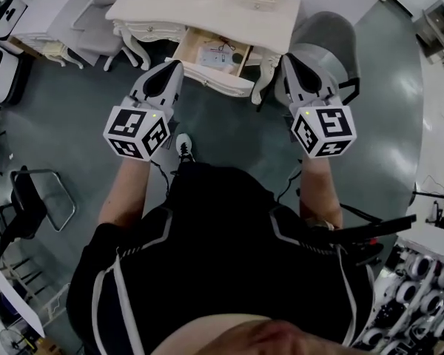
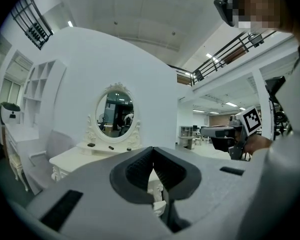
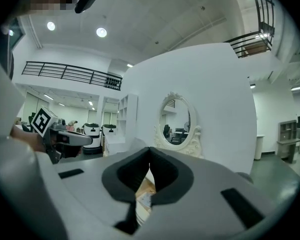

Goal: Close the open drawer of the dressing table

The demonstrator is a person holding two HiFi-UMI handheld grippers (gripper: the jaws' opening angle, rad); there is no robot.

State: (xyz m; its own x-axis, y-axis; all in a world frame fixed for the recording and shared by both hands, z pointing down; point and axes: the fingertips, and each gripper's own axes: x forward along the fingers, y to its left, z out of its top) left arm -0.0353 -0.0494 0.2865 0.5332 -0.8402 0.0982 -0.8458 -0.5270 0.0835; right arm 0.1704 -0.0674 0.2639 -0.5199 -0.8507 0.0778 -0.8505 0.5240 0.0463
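Drawer [image 1: 211, 59], open at dressing table [image 1: 207, 13] front edge, judged rigid, free-sliding: push front panel; left gripper [image 1: 175, 66], right gripper [image 1: 286, 58] closed, empty.

A curved white wall [image 2: 90, 59] rises over grey floor [image 1: 229, 128] — railed balcony [image 3: 70, 73], ceiling lights [image 3: 101, 32].

I count one dressing table [image 1: 207, 13] with one open drawer [image 1: 218, 80], one oval mirror [image 2: 115, 115], three small dark objects [image 2: 91, 145] on its top, one grey chair [image 1: 333, 39], and two grippers: left gripper [image 1: 172, 69], right gripper [image 1: 288, 61].
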